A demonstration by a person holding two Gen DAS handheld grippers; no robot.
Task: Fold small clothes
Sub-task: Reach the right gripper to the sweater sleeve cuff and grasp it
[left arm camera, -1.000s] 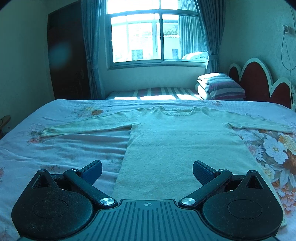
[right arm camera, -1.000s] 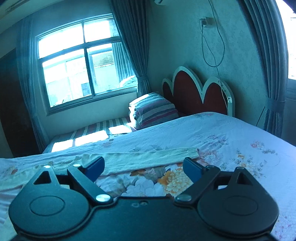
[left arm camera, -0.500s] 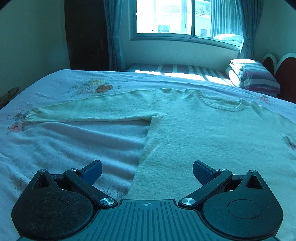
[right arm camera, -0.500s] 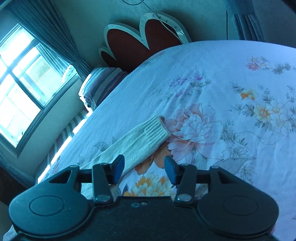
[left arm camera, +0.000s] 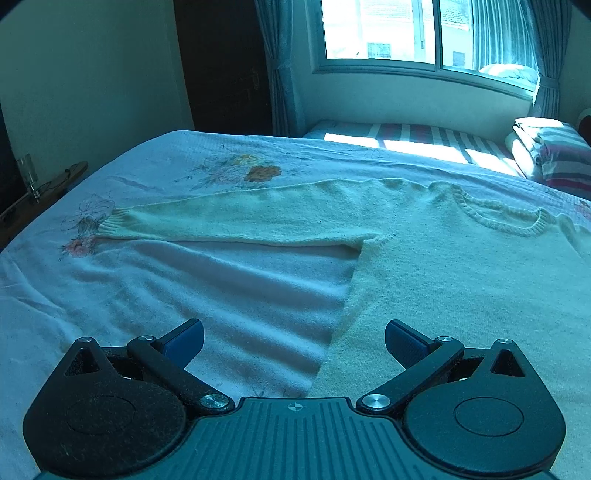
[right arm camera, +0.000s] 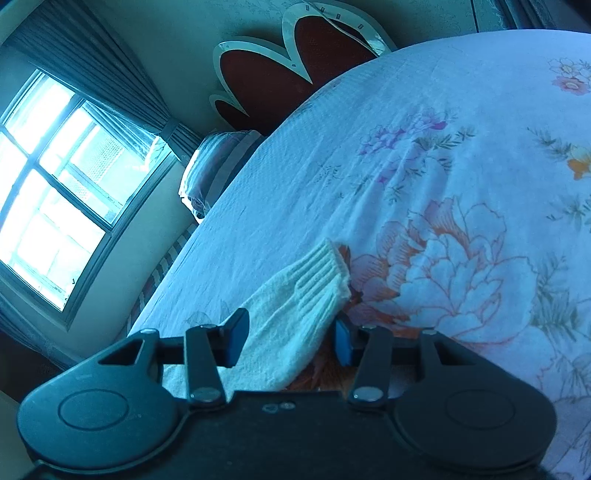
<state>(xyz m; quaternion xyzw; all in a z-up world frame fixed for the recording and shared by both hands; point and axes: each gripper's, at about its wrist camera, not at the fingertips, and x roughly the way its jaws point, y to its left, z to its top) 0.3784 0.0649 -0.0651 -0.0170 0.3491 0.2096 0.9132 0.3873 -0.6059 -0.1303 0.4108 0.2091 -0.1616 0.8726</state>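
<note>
- Left wrist view: a bed point(left arm camera: 155, 295) with a pale floral cover fills the lower two thirds of the frame, its cloth rumpled in soft ridges at lower centre.
- A window point(left arm camera: 424, 33) glows at top right, with curtains point(left arm camera: 280, 62) at its sides; a dark door point(left arm camera: 225, 62) stands at top centre beside a plain wall.
- A striped pile of bedding point(left arm camera: 546, 155) sits at the right edge, on a second striped surface under the window.
- A cream sweater point(left arm camera: 443, 280) lies flat on the bed, body at centre right, ribbed collar at upper right, one sleeve point(left arm camera: 229, 221) stretched out toward the left edge, cuff on a printed flower.
- The left gripper point(left arm camera: 293, 341) hangs above the sweater's side edge at lower centre, jaws spread wide with nothing between them (only bed and knit beneath).
- Right wrist view, rolled sideways: the cover shows a large orange flower point(right arm camera: 443, 266) at centre right; a scalloped red headboard point(right arm camera: 291, 62) is at top centre and the window point(right arm camera: 51, 184) at left.
- The sweater's other sleeve point(right arm camera: 295, 314) runs from lower centre up to its ribbed cuff at mid-frame, lying on the cover.
- The right gripper point(right arm camera: 291, 341) has just been narrowing its jaws, and the sleeve lies between them; the left pad touches the knit, the right pad stands just beside its edge, so no firm pinch shows.
</note>
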